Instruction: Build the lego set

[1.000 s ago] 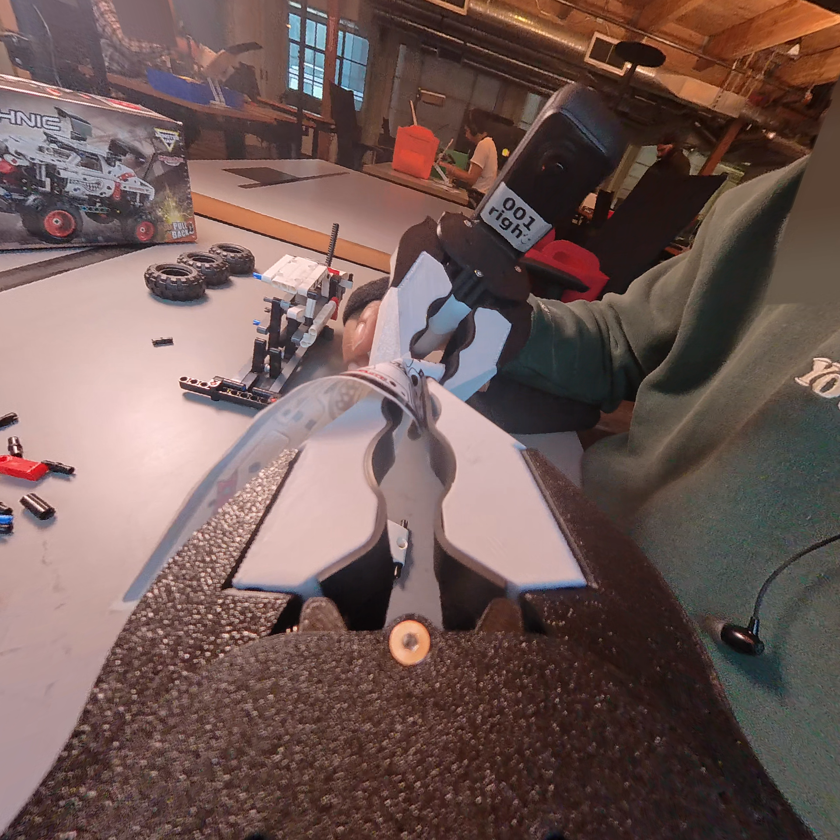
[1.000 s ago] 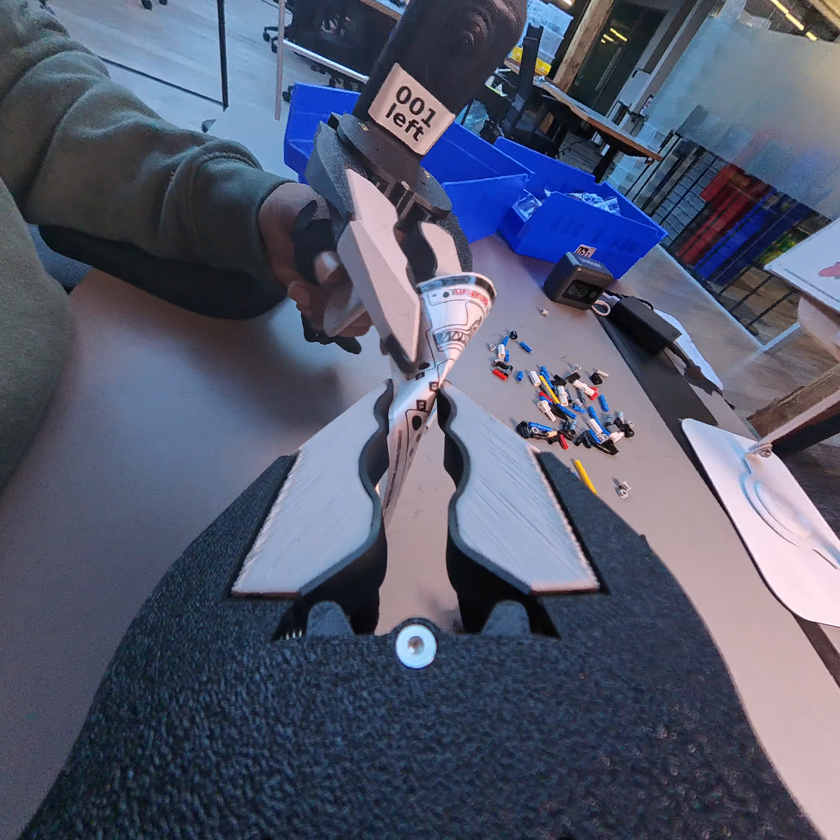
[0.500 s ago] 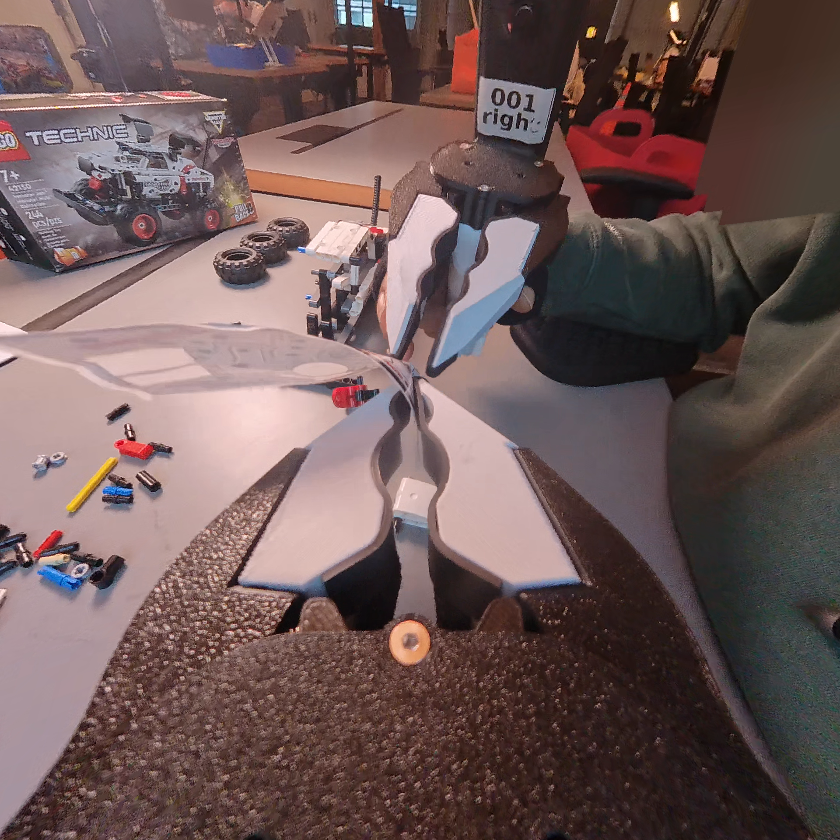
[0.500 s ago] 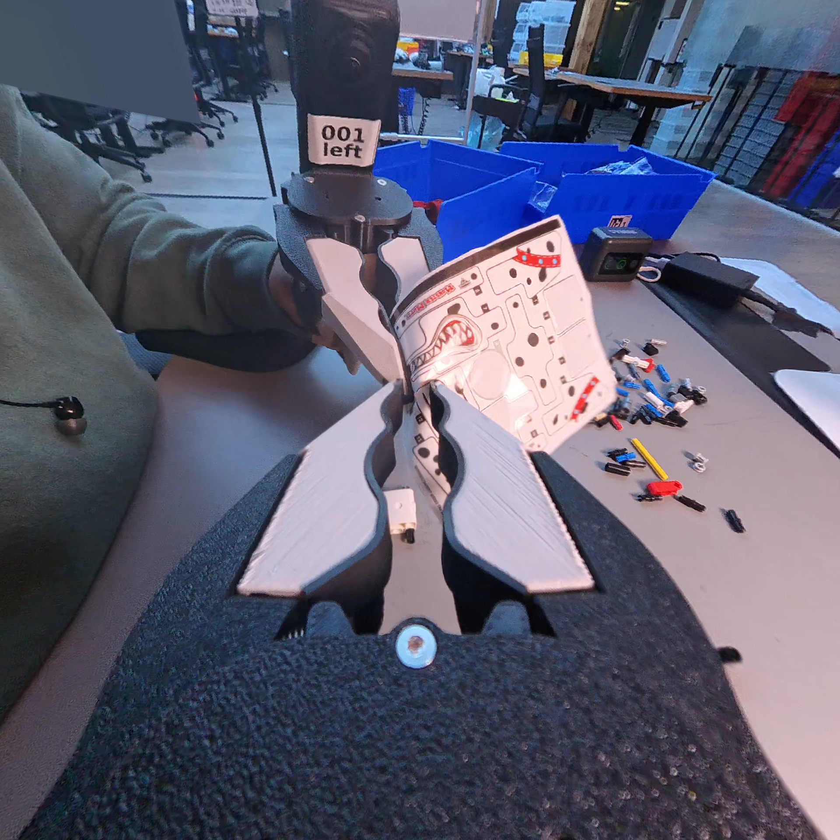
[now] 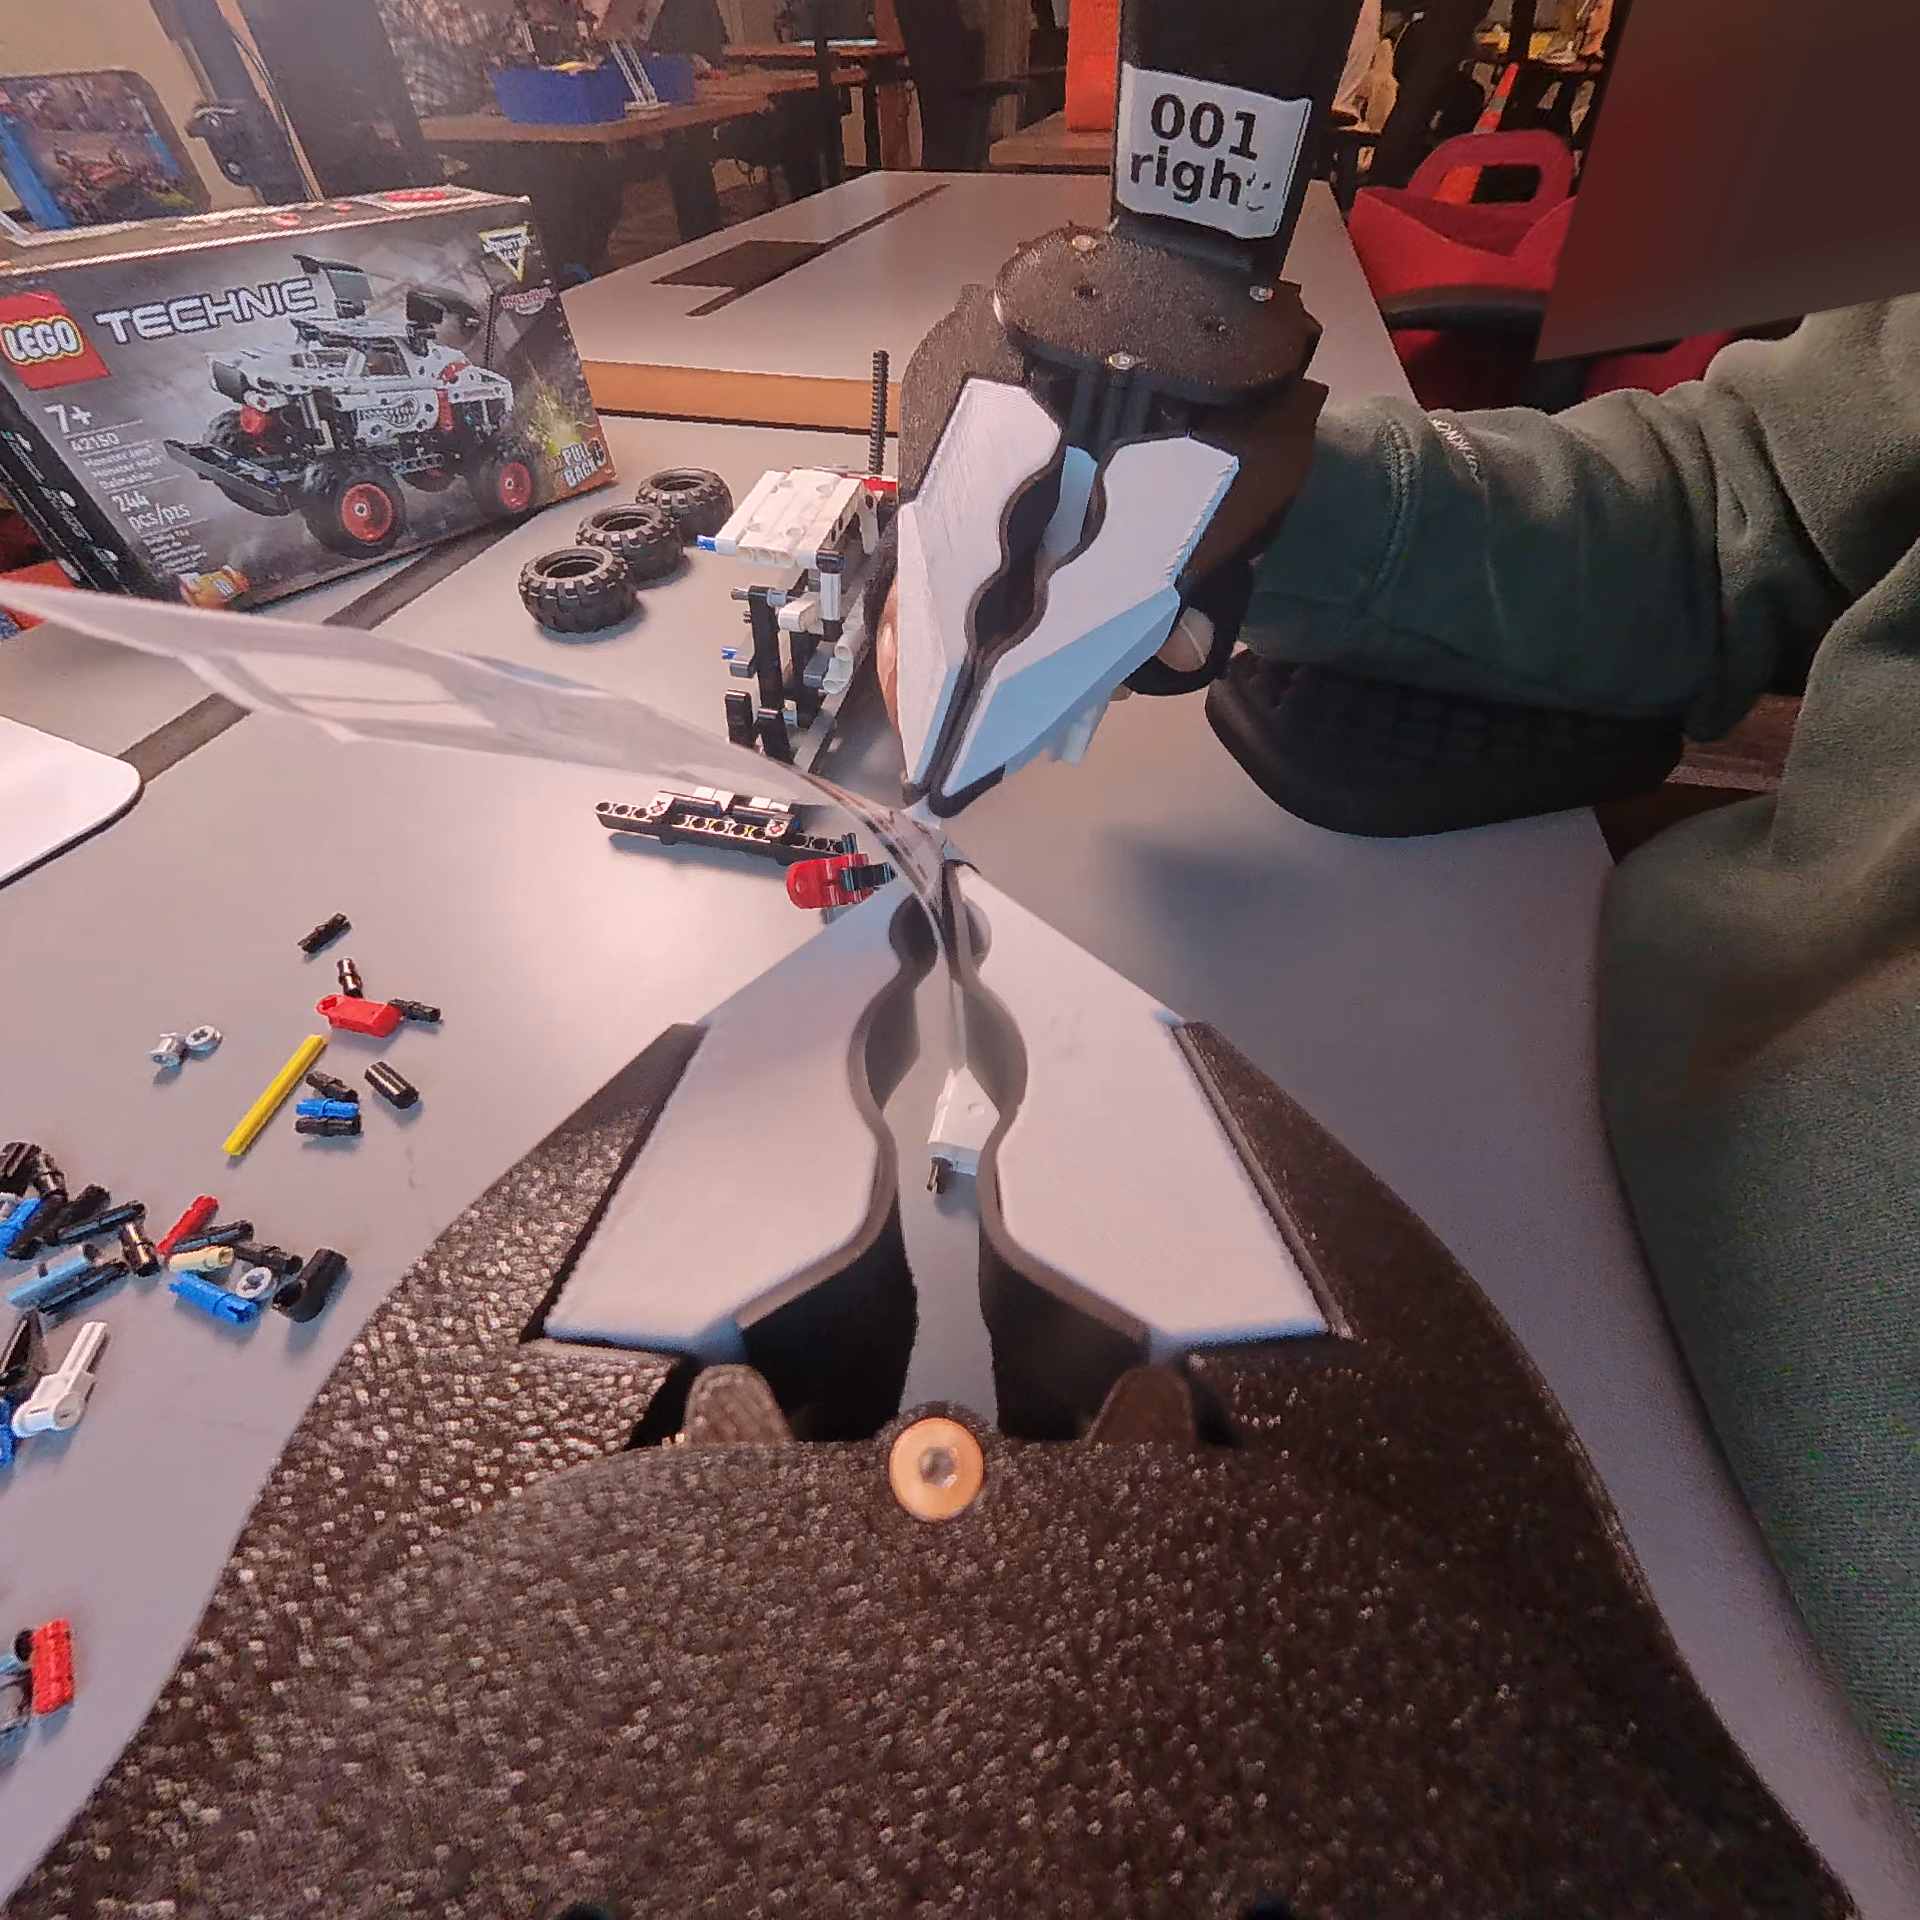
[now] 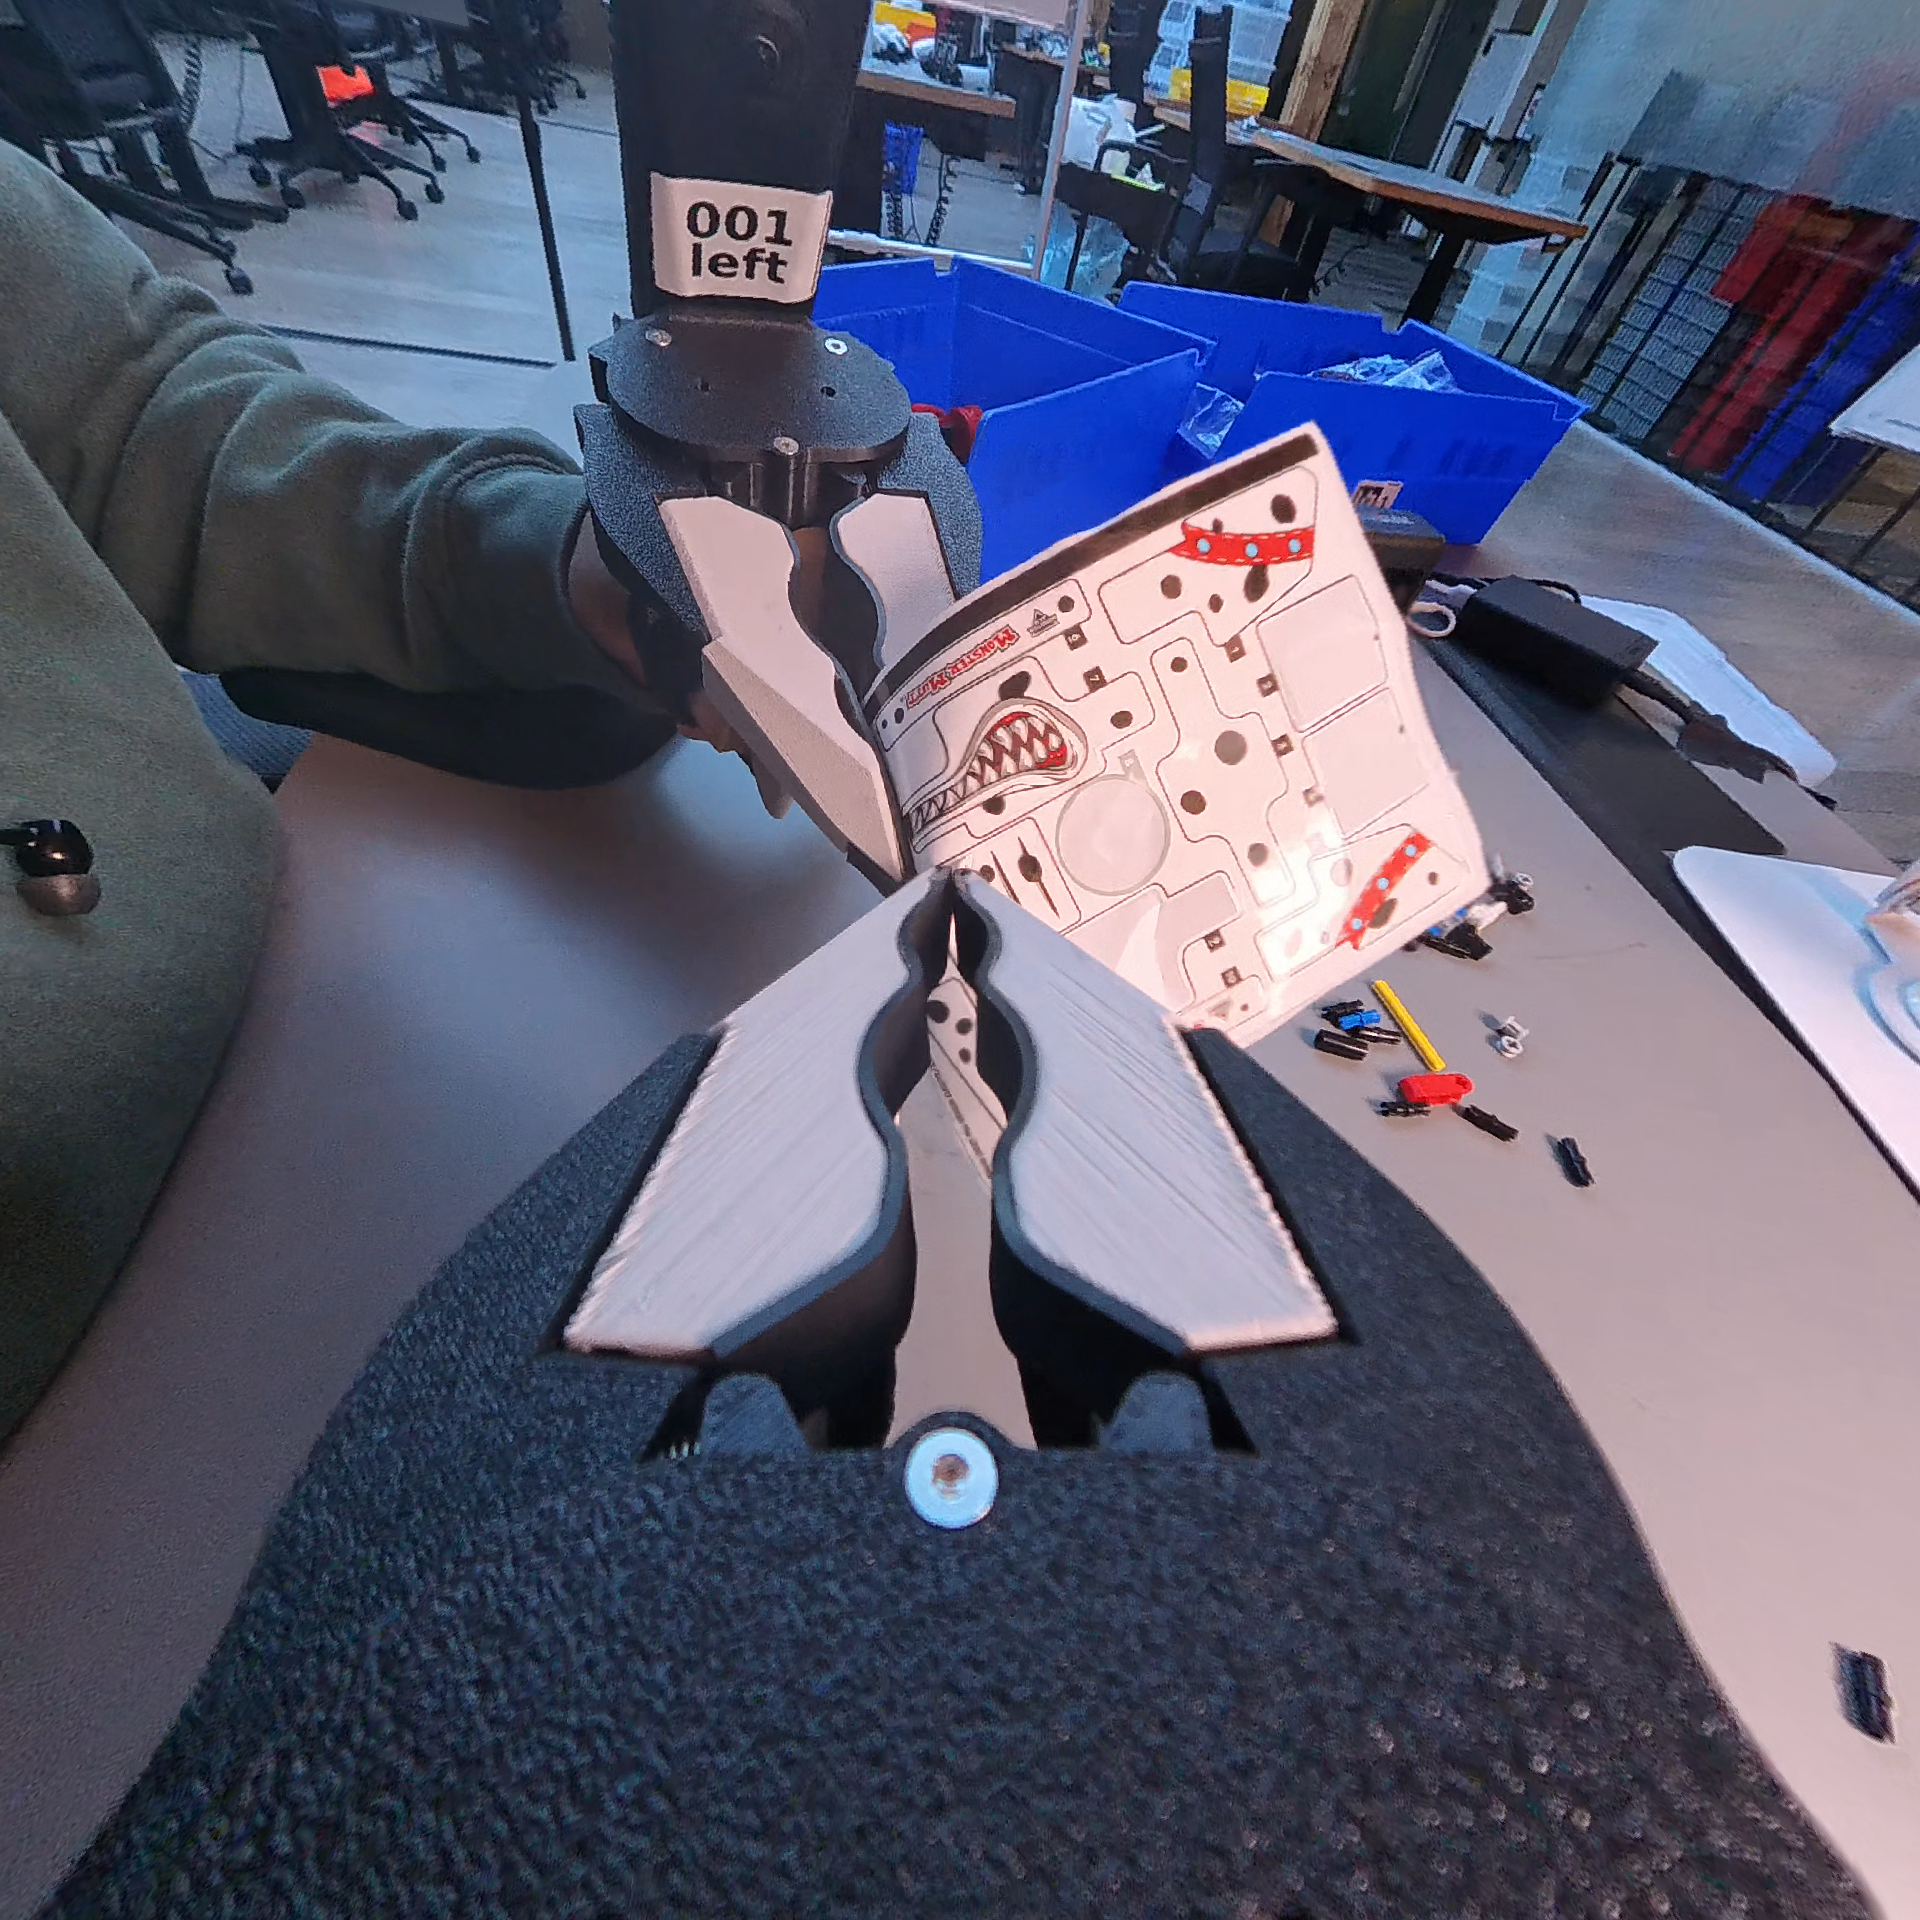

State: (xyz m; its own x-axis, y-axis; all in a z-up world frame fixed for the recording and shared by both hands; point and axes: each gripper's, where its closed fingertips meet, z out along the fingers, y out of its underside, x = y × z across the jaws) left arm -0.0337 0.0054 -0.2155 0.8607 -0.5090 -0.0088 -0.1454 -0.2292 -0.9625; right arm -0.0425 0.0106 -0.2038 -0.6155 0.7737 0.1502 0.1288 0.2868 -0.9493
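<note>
While both hand-held grippers meet, sticker sheet (image 6: pixel 1174 769) hangs pinched between.

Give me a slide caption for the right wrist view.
Both grippers pinch one corner of the sticker sheet above the grey table, loose Lego pieces scattered beyond.

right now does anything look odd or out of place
The sticker sheet is off the table, bent between both grippers. The left gripper and the right gripper pinch the same corner. A small white piece also sits between the left gripper's fingers. Loose parts lie scattered.
</note>
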